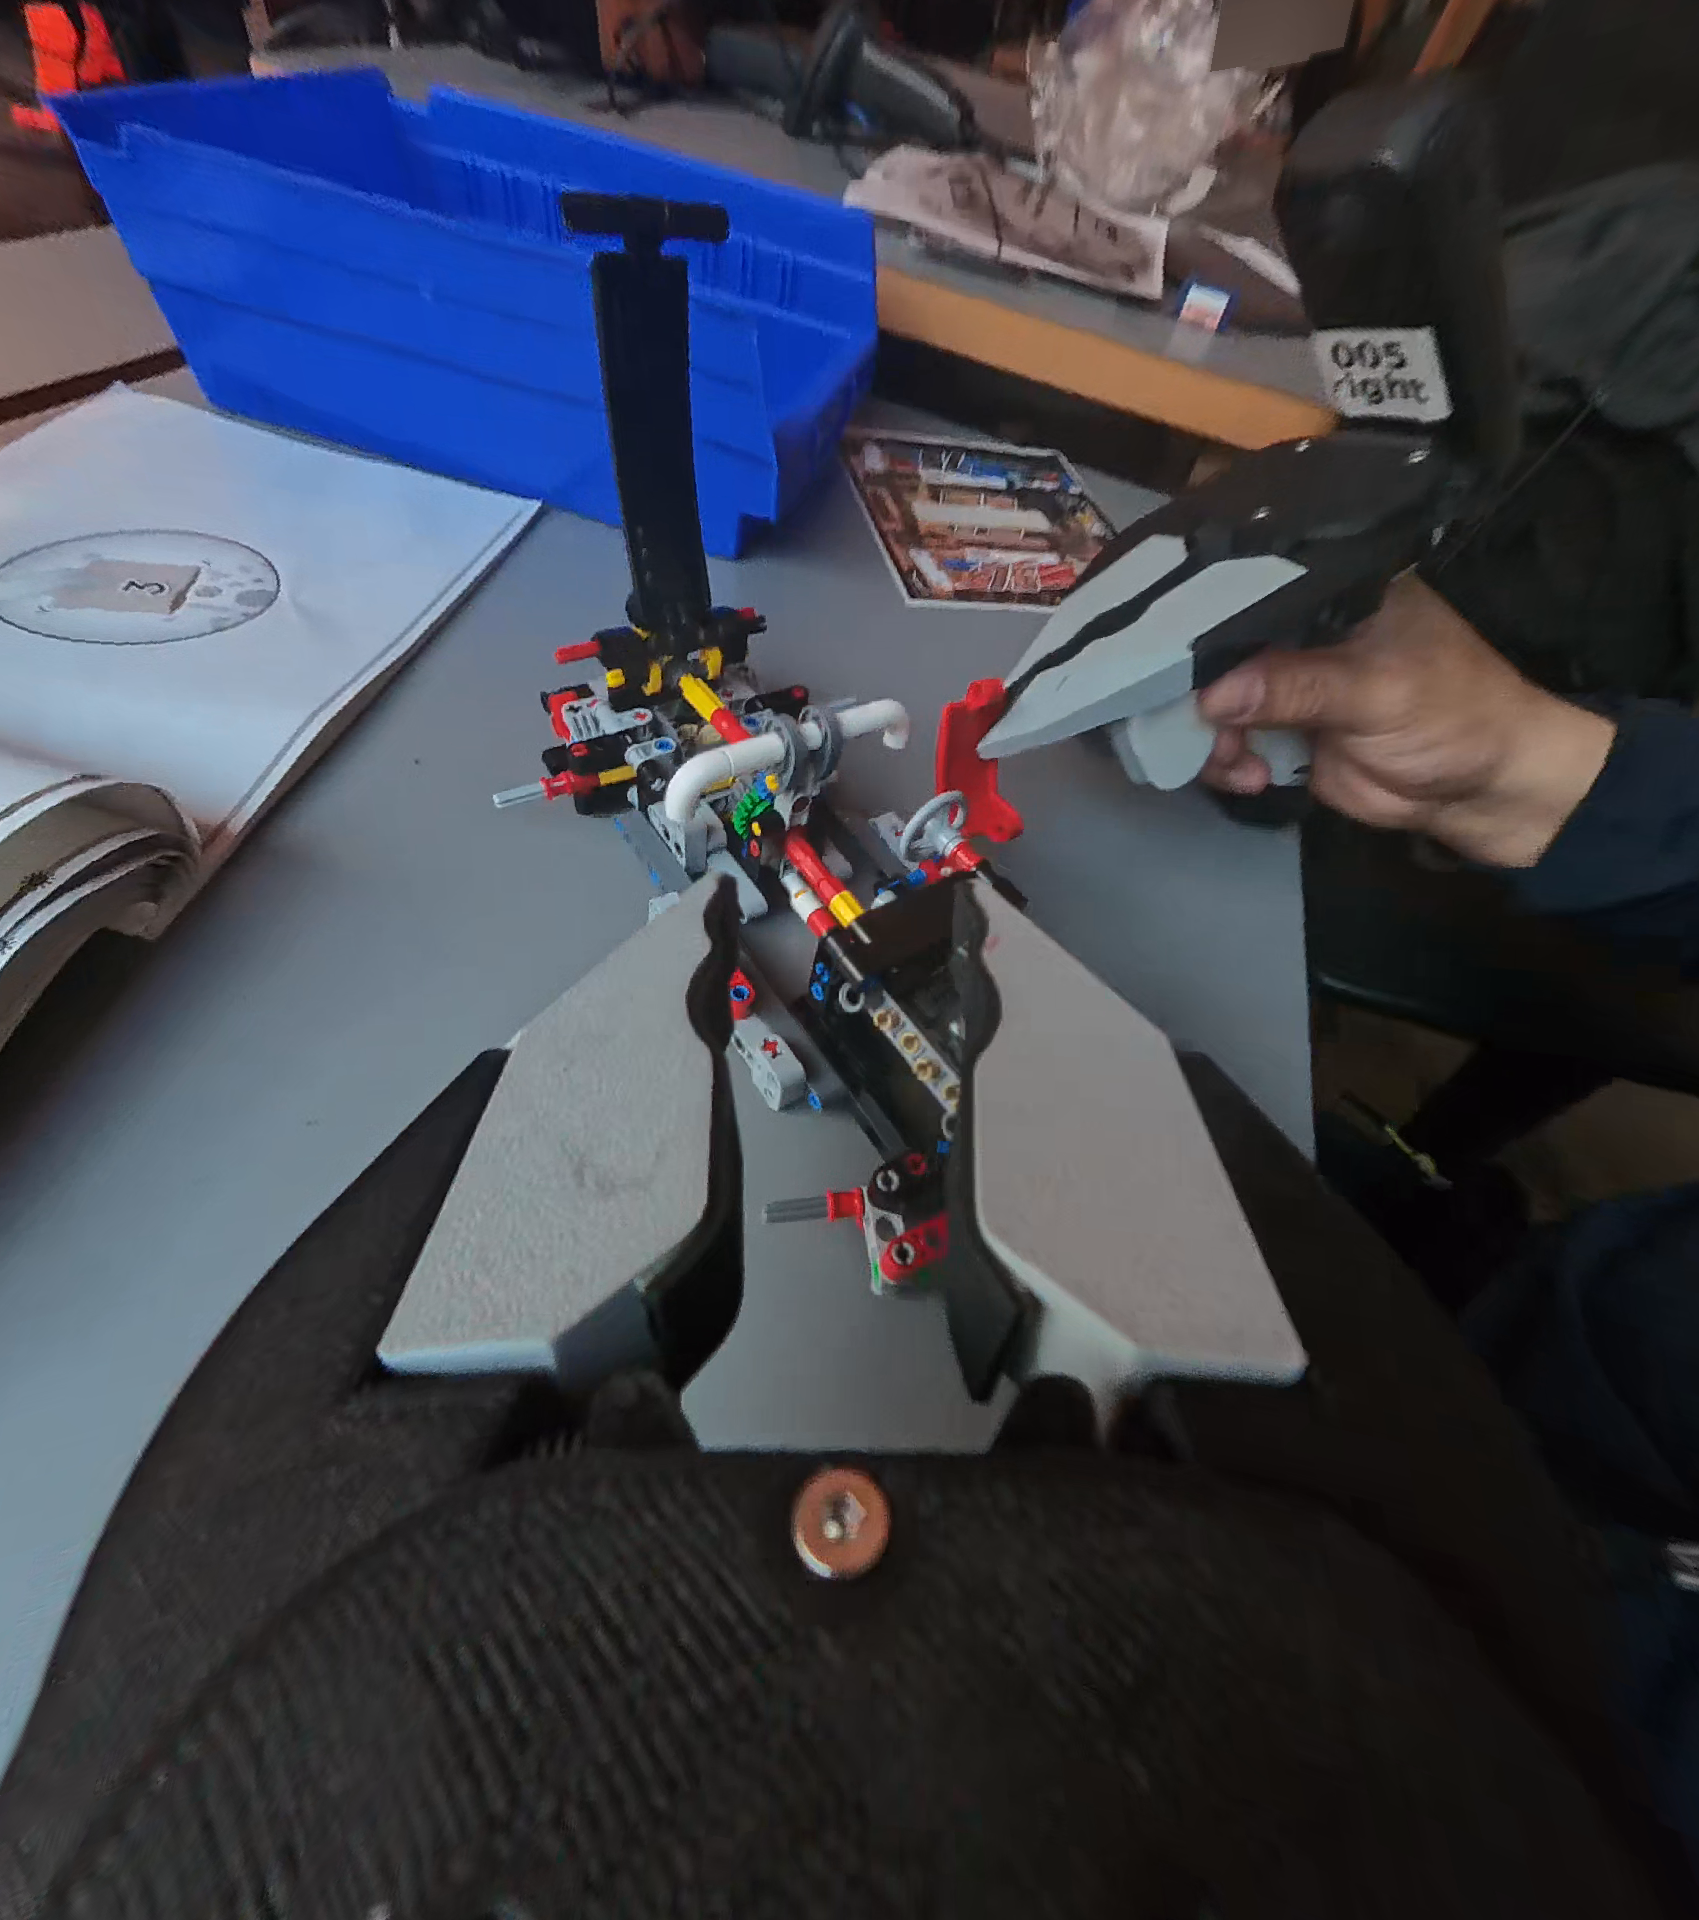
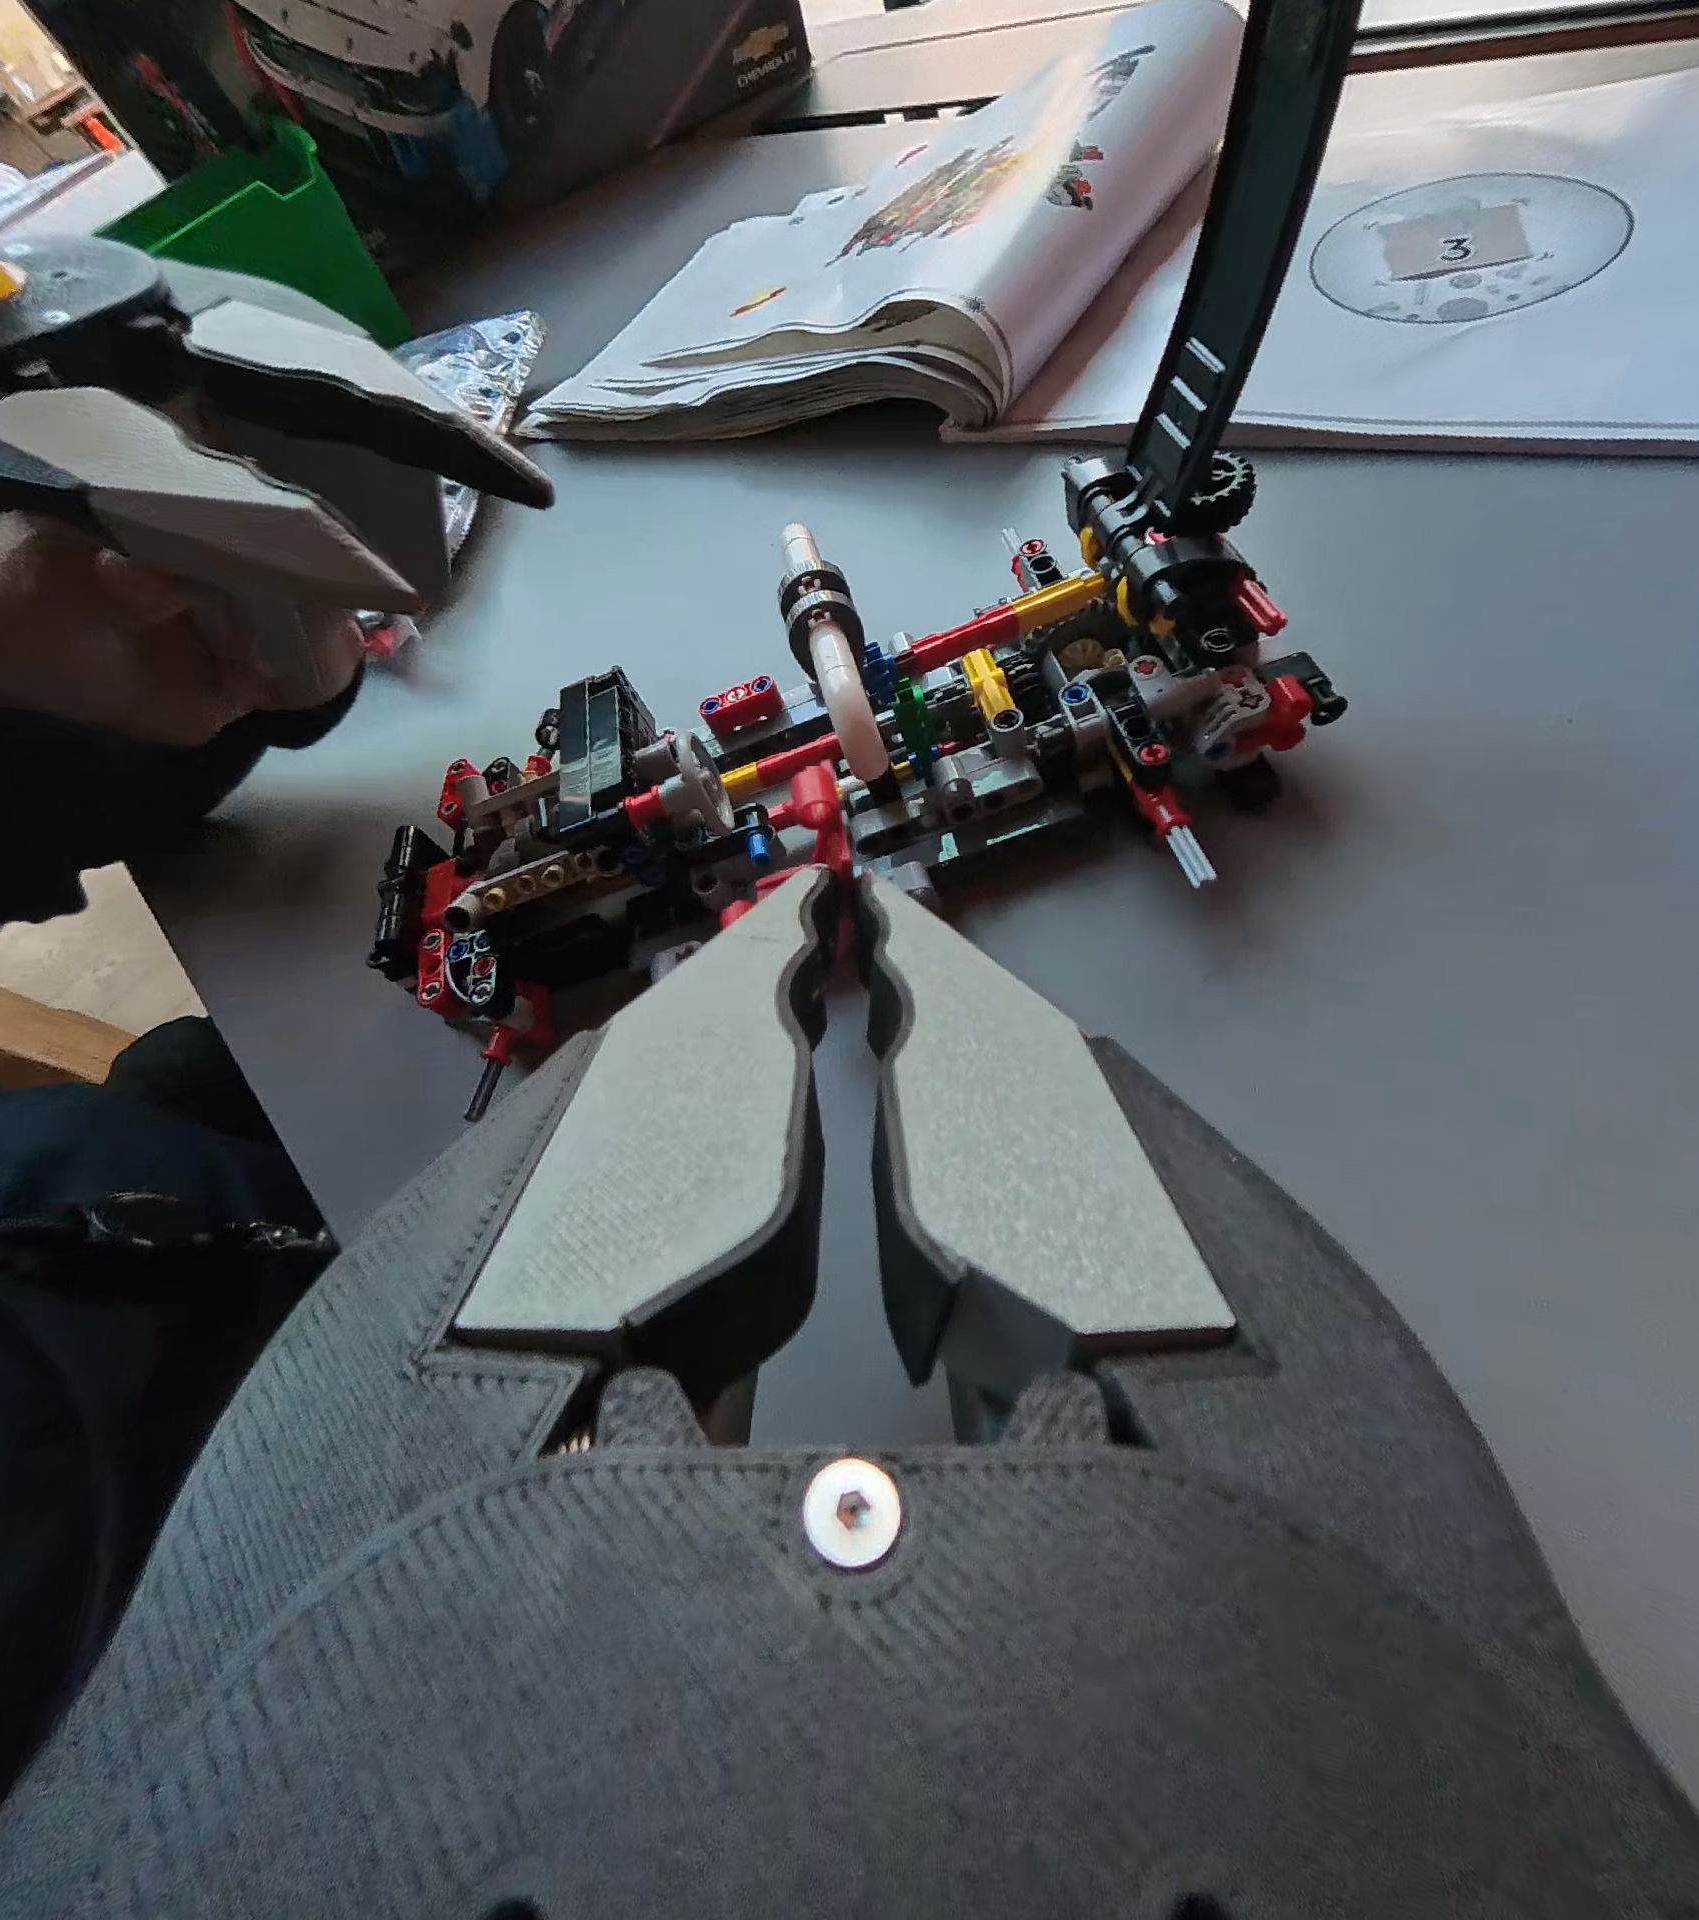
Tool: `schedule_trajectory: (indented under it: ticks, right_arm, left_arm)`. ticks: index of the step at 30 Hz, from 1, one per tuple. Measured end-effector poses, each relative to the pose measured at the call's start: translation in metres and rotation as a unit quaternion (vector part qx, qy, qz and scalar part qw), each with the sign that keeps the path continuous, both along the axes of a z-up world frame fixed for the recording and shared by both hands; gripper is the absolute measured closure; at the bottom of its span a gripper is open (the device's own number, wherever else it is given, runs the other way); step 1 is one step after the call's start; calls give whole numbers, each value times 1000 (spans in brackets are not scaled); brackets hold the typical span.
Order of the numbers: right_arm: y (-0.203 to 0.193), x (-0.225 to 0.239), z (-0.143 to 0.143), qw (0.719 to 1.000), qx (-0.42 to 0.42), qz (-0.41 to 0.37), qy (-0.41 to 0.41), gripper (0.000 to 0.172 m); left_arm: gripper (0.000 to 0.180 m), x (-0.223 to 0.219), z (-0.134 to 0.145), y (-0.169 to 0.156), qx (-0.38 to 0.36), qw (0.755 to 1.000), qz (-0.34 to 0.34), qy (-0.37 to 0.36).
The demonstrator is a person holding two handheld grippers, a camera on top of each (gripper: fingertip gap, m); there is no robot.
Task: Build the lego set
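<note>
A multicoloured brick-built chassis model (image 1: 720, 748) lies on the grey table (image 1: 305, 1039), with a tall black beam (image 1: 653, 416) standing up from its far end. My left gripper (image 1: 850, 894) is open and empty, hovering over the model's near end. The right wrist view shows it (image 2: 471, 540) raised to the left of the model (image 2: 876, 748), touching nothing. My right gripper (image 2: 850, 883) is shut on a red panel piece (image 2: 829, 842), held against the model's side. In the left wrist view the right gripper (image 1: 990, 743) pinches that red panel (image 1: 970, 769) beside the small grey steering wheel (image 1: 933, 821).
A blue bin (image 1: 471, 291) stands behind the model. An open instruction booklet (image 1: 97, 675) lies to the left, also in the right wrist view (image 2: 928, 291). A printed sheet (image 1: 970, 520) lies by the bin. A green bin (image 2: 253, 229) and a box (image 2: 512, 83) stand farther off.
</note>
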State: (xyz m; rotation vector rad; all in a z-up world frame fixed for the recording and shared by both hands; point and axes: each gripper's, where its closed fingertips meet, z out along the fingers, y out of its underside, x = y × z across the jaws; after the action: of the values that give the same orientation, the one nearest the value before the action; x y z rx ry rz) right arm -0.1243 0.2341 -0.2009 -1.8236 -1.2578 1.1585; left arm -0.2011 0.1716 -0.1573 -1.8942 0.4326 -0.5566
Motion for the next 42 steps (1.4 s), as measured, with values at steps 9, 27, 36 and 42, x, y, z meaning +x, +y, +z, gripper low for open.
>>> schedule_trajectory:
  ticks: [9, 27, 36, 42]
  right_arm:
    - [2, -7, 2, 1000, 17, 12, 7, 172]
    - [3, -10, -1, 1000, 10, 16, 0, 172]
    - [-4, -12, 15, 998, 52, 10, 45, 172]
    - [-6, -10, 12, 996, 81, 11, 27, 172]
  left_arm:
    - [149, 0, 2, -14, 30, 999, -4, -22]
    - [151, 3, -4, -16, -36, 993, -24, -112]
    - [152, 5, -11, -15, -39, 995, -41, -78]
    - [149, 12, -20, -6, -72, 994, -84, -1]
